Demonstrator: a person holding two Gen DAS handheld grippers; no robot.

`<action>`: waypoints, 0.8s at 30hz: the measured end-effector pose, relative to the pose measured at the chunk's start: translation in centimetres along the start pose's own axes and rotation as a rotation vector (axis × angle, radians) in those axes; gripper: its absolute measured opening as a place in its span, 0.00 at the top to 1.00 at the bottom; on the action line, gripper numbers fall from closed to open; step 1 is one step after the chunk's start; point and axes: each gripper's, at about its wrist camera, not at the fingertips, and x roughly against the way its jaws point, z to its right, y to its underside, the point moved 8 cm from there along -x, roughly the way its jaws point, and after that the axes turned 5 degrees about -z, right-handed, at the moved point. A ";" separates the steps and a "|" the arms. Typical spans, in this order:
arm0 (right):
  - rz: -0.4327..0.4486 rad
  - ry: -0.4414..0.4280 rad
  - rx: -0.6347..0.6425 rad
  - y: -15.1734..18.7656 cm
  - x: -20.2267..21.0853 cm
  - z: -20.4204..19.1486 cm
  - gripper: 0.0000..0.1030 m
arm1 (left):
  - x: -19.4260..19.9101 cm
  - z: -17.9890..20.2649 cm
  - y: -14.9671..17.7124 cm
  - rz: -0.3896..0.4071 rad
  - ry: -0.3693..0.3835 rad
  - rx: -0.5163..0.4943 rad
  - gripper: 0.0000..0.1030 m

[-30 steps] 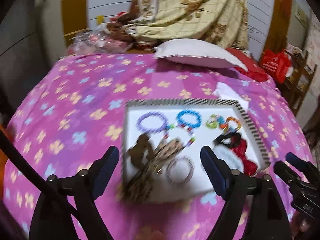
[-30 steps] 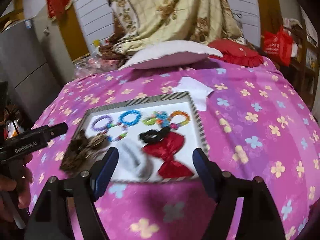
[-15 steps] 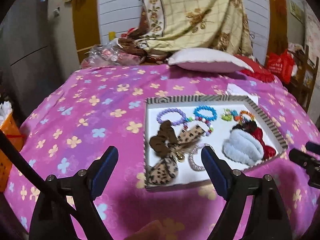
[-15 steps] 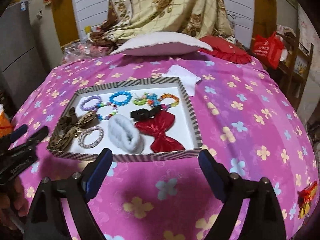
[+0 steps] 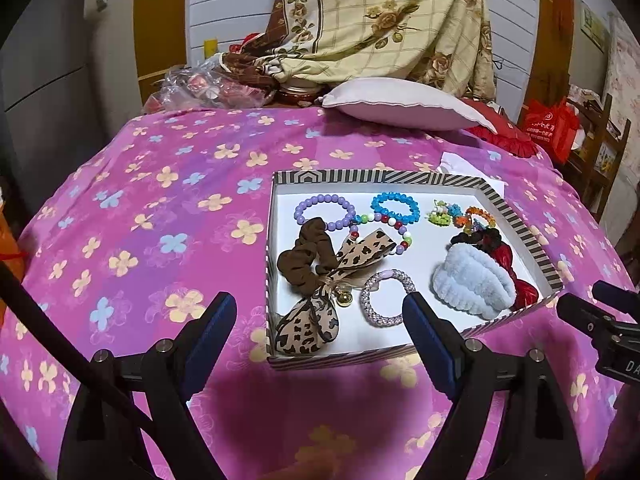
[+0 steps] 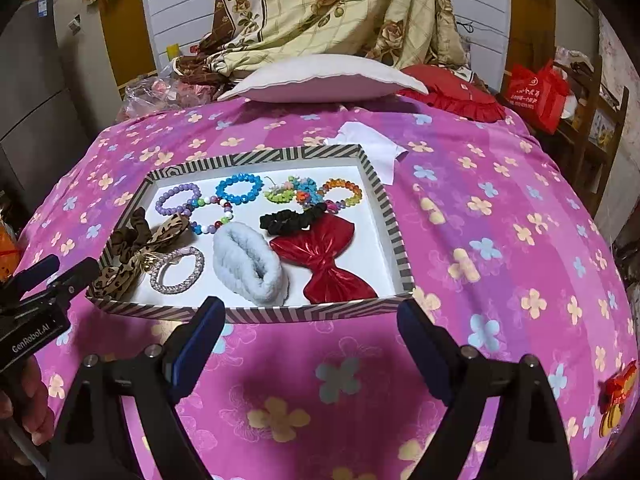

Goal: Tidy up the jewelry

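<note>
A bed covered in a pink floral bedspread [image 5: 160,216] fills both views. Past it, a white pillow [image 5: 400,102] and a red cushion [image 6: 452,94] lie at the far edge, with a cream floral blanket [image 5: 392,20] draped against a white slatted wall, a red bag [image 6: 536,92] on wooden shelving to the right, and a grey cabinet to the left.

The left gripper [image 5: 320,332] hovers with its jaws spread wide, holding nothing; the striped tray [image 5: 520,224] lies just ahead of it and slightly right. The right gripper [image 6: 308,336] is likewise wide open and empty, with the tray directly ahead and slightly left.

Inside the tray, the purple bead bracelet [image 5: 324,210] and blue bead bracelet [image 5: 395,206] sit at the far side; the leopard bow scrunchie [image 5: 320,280], crystal bracelet [image 5: 386,298], white fluffy scrunchie [image 6: 248,264] and red bow [image 6: 324,256] lie nearer. A white paper [image 6: 372,144] lies beyond the tray's far right corner.
</note>
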 end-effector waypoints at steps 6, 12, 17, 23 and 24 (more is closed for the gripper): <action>0.000 0.003 0.014 0.0 0.3 -0.3 0.12 | 0.0 0.0 0.0 -0.005 0.005 0.002 0.25; 0.000 0.003 0.025 0.0 0.9 -0.5 0.12 | 0.8 0.7 -0.1 -0.054 -0.009 0.003 0.25; 0.038 -0.023 -0.011 -0.2 2.8 -0.2 0.12 | 3.2 1.6 -0.3 0.034 -0.098 -0.058 0.25; 0.048 -0.042 -0.034 0.8 3.6 0.8 0.12 | 3.4 1.8 0.4 0.018 -0.108 -0.068 0.26; 0.047 -0.039 -0.036 0.9 3.6 0.9 0.12 | 3.5 1.9 0.4 0.021 -0.108 -0.069 0.26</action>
